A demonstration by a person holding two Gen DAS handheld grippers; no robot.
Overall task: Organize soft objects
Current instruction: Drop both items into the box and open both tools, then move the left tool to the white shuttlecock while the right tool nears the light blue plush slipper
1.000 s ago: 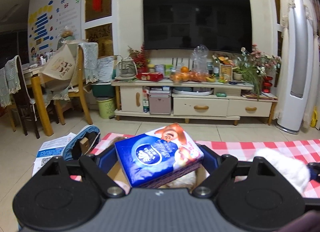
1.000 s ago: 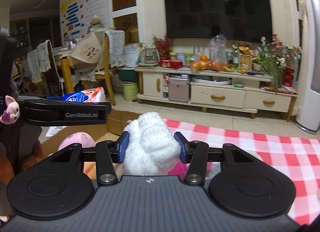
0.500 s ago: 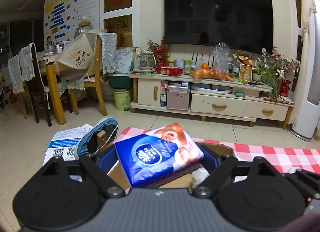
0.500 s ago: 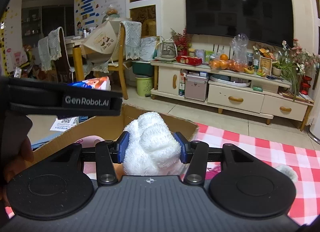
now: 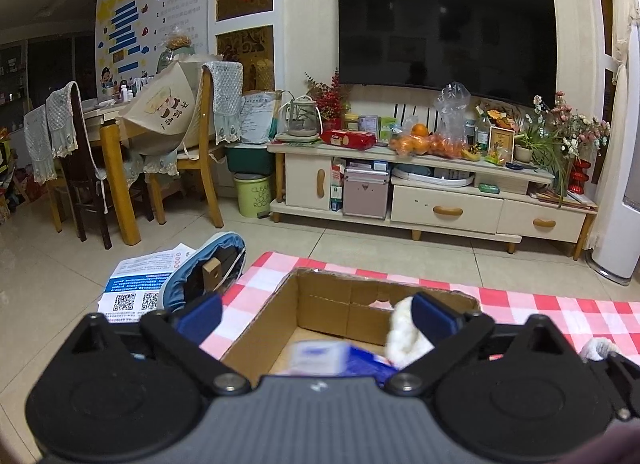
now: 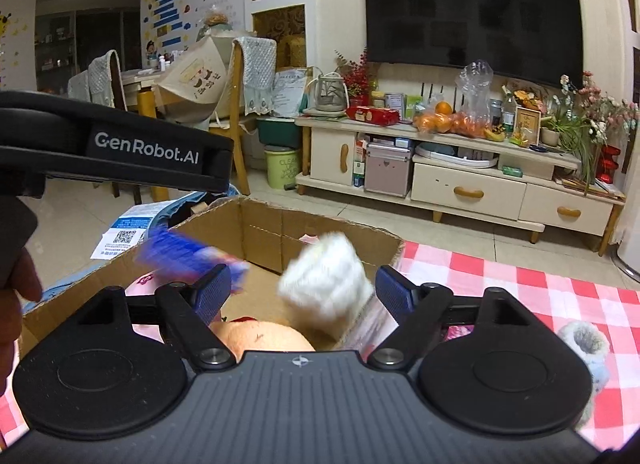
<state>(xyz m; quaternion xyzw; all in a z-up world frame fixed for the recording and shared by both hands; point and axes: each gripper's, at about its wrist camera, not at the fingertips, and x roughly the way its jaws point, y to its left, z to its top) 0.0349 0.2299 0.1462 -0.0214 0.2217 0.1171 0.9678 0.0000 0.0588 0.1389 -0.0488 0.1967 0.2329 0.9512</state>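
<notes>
Drop step: both hand-held grippers, left (image 5: 316, 314) and right (image 6: 304, 288), have just spread apart; tissue pack (image 6: 188, 254) and white plush (image 6: 326, 284) fall loose between them into the box (image 6: 264, 224). Next, fetch the grey plush (image 6: 584, 340) at right.

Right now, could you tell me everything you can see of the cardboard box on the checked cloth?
The cardboard box is plain brown corrugated card, open at the top, with torn, ragged edges along its rim and creased inner walls. It sits upright on the red and white checked cloth. Inside lie soft things, among them a peach-coloured plush. A blurred blue tissue pack and a white fluffy bundle are over its opening, apparently dropping in. Both grippers hover open above it; neither visibly touches the card.
</notes>
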